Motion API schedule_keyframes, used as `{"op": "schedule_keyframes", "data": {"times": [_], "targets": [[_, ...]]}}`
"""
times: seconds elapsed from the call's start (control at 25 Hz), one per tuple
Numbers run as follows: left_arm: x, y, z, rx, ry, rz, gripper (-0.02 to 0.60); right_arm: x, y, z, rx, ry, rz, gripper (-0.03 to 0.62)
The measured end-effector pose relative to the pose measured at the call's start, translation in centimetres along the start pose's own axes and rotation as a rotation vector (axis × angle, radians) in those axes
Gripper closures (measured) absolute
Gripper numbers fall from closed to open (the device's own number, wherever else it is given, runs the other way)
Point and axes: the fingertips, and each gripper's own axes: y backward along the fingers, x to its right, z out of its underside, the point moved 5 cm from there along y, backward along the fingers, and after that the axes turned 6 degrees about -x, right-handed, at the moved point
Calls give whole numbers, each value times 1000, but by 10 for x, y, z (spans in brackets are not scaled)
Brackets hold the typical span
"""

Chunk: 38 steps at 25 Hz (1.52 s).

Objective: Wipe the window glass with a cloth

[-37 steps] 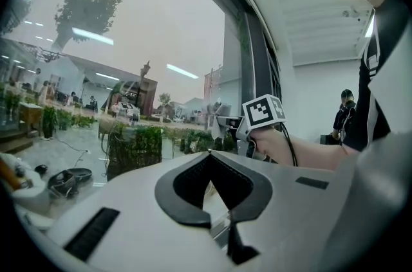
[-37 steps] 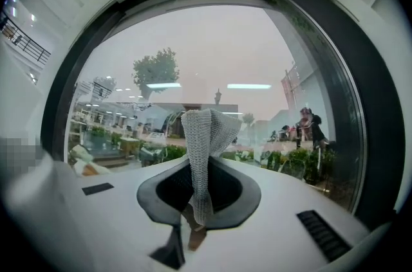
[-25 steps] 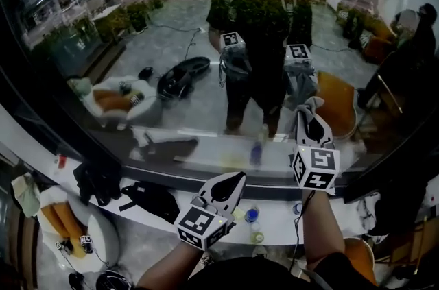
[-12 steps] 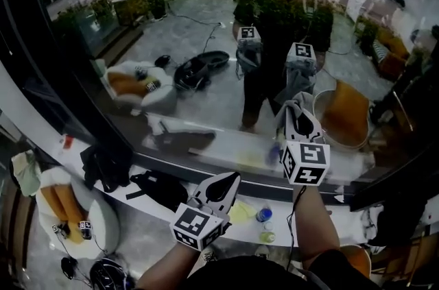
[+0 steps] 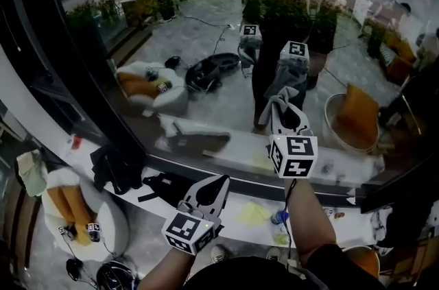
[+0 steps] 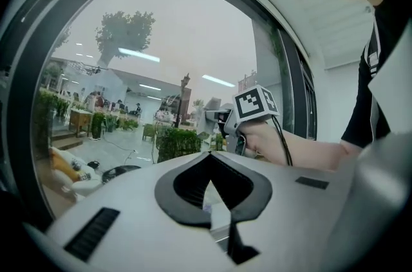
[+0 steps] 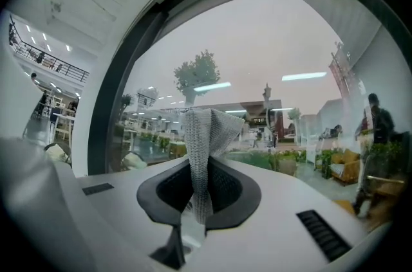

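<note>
The window glass (image 5: 171, 21) fills the upper half of the head view, and it mirrors me and both grippers. My right gripper (image 5: 283, 118) is raised close to the pane and is shut on a grey knitted cloth (image 5: 273, 105). In the right gripper view the cloth (image 7: 207, 129) stands up out of the pinched jaws of the right gripper (image 7: 206, 164) towards the glass (image 7: 270, 52). My left gripper (image 5: 210, 191) hangs lower and to the left, away from the pane. In its own view the left gripper (image 6: 210, 156) is shut with nothing in it.
A white ledge (image 5: 329, 230) runs under the window, with a black bag (image 5: 164, 187), small bottles (image 5: 278, 219) and a yellow patch (image 5: 252, 214) on it. The dark window frame (image 5: 41, 49) curves down the left side. A round seat with orange cushions (image 5: 75, 220) stands at lower left.
The right gripper with the cloth has slid to the left along the glass. The left gripper has drifted a little left and down. The head view has turned.
</note>
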Motion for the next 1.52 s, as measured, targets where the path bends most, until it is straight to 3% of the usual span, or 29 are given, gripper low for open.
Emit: {"op": "schedule_keyframes", "data": {"times": [0.28,0.72,1.52], "targets": [[-37,30,3,-2,2,-25,575,-45,-25,-2,-9,-4,-19,542],[-67,57,9,-6,0,-42,575,-82,-49,8,-42,-16,-38,542],[-71,51,16,-17,16,-13,575,-85,-52,11,-44,9,-40,542]]}}
